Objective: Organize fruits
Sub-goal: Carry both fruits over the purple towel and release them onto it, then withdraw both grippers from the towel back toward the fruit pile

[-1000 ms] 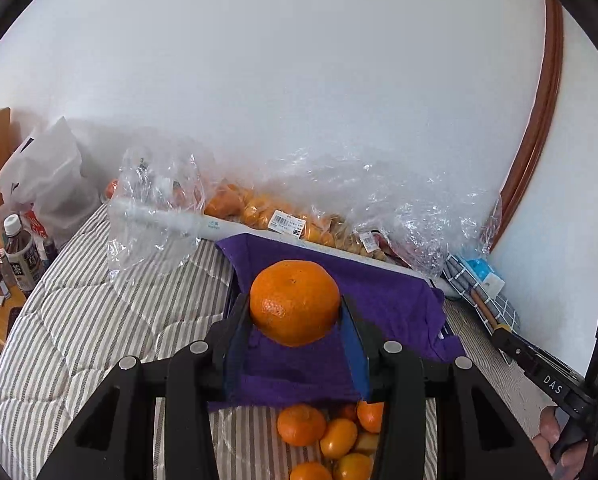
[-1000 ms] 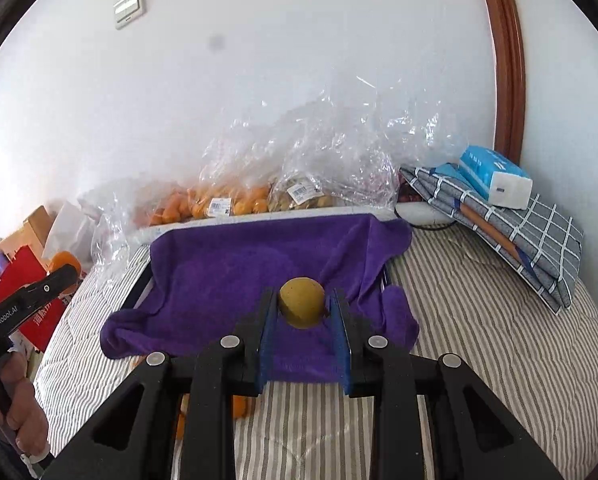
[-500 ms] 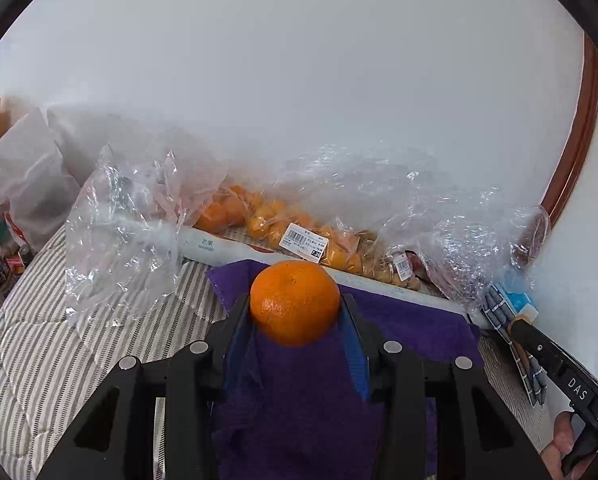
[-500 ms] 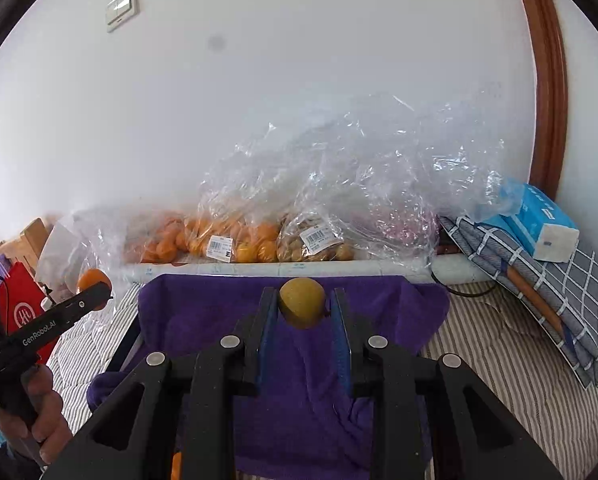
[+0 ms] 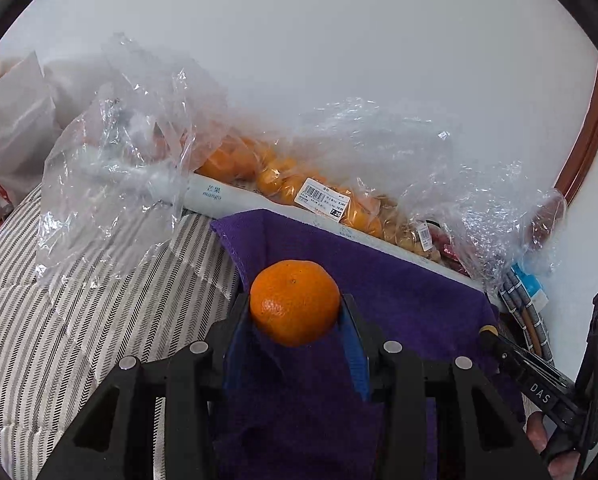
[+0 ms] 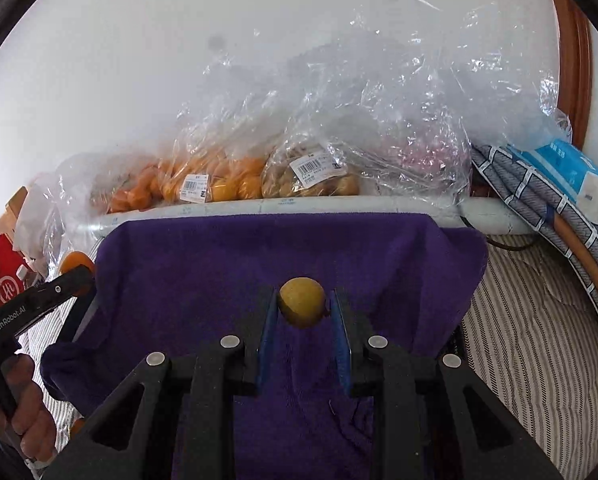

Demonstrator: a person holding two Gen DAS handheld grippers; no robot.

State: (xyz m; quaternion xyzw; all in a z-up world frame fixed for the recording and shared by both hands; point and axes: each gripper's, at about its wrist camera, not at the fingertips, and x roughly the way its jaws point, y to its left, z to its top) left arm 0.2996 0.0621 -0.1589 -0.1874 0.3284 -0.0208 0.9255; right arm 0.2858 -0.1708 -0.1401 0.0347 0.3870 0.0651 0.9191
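Observation:
My left gripper (image 5: 295, 312) is shut on an orange mandarin (image 5: 295, 302) and hangs over the near left part of a purple towel (image 5: 399, 284). In the right wrist view my right gripper (image 6: 302, 304) is shut on a small yellow-brown round fruit (image 6: 302, 302) above the middle of the same purple towel (image 6: 203, 264). The left gripper with its mandarin (image 6: 73, 260) shows at the left edge there. The right gripper's black finger (image 5: 539, 380) shows at the right of the left wrist view.
Clear plastic bags of oranges (image 5: 259, 172) and of brownish fruit (image 6: 311, 182) lie behind a long white box (image 5: 219, 196) at the wall. An empty clear bag (image 5: 111, 184) lies left. Folded checked cloth (image 6: 539, 200), a blue tissue pack (image 6: 575, 172) and a striped mattress (image 6: 531, 320) lie to the right.
Both grippers have moved forward and down toward the wall, each keeping its fruit. The bags and towel now look nearer, and the loose oranges seen below the left gripper have left the view.

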